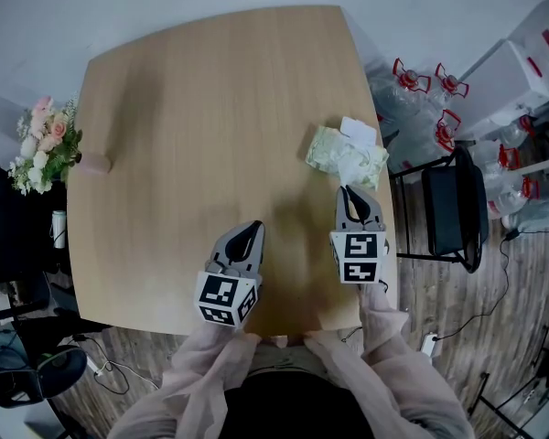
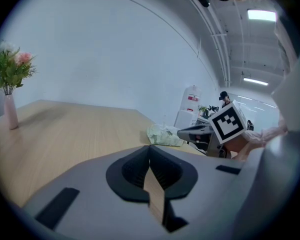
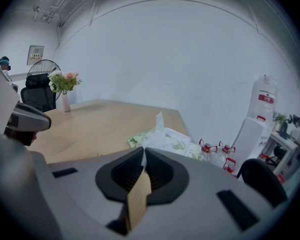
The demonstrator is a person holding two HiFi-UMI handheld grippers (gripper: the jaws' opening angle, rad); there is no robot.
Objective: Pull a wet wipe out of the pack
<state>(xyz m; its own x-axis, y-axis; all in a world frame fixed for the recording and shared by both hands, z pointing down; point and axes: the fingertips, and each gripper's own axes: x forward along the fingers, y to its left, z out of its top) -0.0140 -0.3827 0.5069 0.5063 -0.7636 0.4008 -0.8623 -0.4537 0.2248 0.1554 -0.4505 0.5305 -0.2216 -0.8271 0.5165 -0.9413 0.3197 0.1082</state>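
Sleeves [image 1: 384, 332] nearest me hold the left gripper [image 1: 252, 231] and right gripper [image 1: 349, 192] low over the surface [image 1: 192, 108], fingers of both pressed together on nothing, the right aimed at the pack [image 1: 346, 156] just ahead by the right edge, seemingly lining up on its upstanding wipe [image 3: 159, 118].

Office with swivel chair [image 1: 453, 210], water bottles [image 1: 410, 99]

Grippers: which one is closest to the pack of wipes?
The right gripper: its shut tips point at the wet wipe pack just ahead, while the left gripper sits farther back and off to the side.
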